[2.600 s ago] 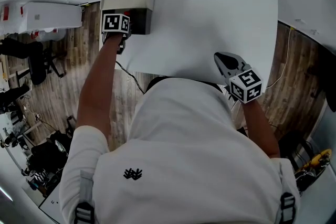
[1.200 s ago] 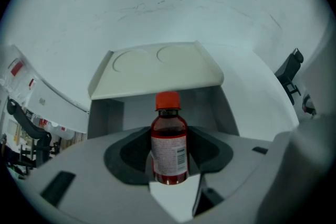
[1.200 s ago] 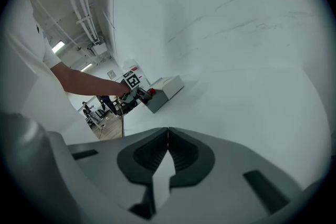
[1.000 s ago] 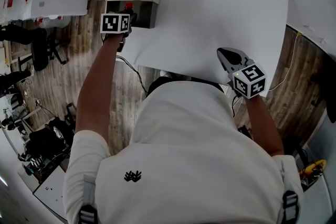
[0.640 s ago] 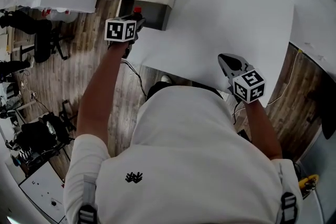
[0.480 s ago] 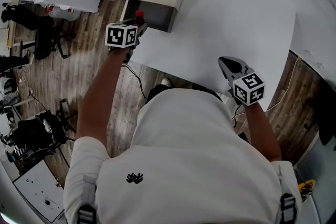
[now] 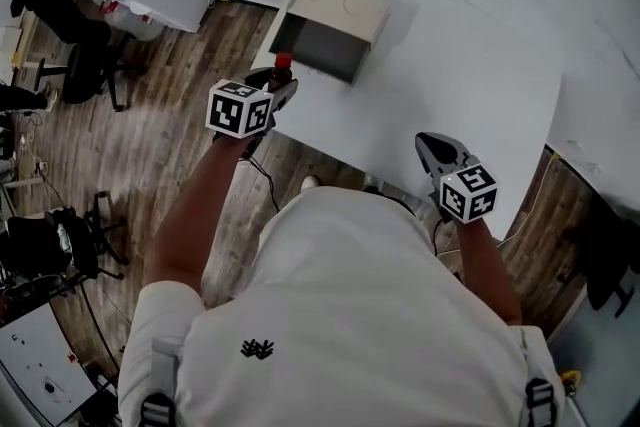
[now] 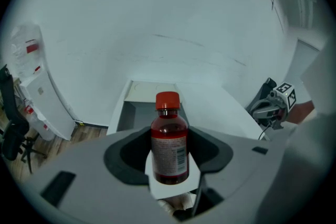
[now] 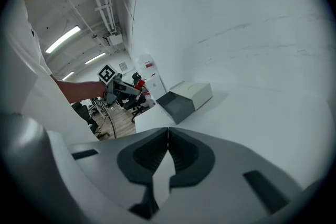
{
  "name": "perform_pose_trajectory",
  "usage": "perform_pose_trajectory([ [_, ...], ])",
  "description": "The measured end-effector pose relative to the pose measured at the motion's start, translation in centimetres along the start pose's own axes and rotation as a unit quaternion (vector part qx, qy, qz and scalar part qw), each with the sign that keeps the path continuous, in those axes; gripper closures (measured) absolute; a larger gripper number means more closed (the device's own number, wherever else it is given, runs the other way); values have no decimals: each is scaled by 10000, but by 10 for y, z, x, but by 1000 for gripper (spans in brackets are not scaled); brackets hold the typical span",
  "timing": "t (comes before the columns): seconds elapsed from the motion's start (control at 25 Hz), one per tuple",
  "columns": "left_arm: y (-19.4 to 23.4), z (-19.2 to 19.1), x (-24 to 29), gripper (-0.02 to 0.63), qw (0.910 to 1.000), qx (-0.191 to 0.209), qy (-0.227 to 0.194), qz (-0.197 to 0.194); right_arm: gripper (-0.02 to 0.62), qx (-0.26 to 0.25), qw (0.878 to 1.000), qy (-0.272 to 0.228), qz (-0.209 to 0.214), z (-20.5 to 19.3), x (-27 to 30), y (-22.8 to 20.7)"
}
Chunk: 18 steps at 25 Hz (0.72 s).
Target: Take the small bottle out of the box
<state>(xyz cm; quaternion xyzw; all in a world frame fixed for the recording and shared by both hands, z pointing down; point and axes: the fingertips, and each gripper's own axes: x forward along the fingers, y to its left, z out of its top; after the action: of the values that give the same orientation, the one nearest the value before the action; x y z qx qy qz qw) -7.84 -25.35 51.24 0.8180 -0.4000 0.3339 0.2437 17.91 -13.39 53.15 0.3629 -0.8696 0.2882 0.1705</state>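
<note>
The small bottle (image 8: 169,144), red-capped and holding red liquid, is standing upright in the left tool (image 7: 278,93), whose jaws are gripping its body. It is hanging clear of the box (image 7: 335,25), which is lying open-sided on the tabletop (image 7: 470,65). The right tool (image 9: 168,139) is hovering with its jaws closed, holding nothing.

Overhead, two jaw-level views; shared box (image 7: 345,3)
</note>
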Motion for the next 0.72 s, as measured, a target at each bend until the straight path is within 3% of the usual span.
perform_pose_trajectory([
  [0.72,-35,-34,-94,383,9942,-100,-812,-697,589,-577,9982,167,42,15,34,95],
])
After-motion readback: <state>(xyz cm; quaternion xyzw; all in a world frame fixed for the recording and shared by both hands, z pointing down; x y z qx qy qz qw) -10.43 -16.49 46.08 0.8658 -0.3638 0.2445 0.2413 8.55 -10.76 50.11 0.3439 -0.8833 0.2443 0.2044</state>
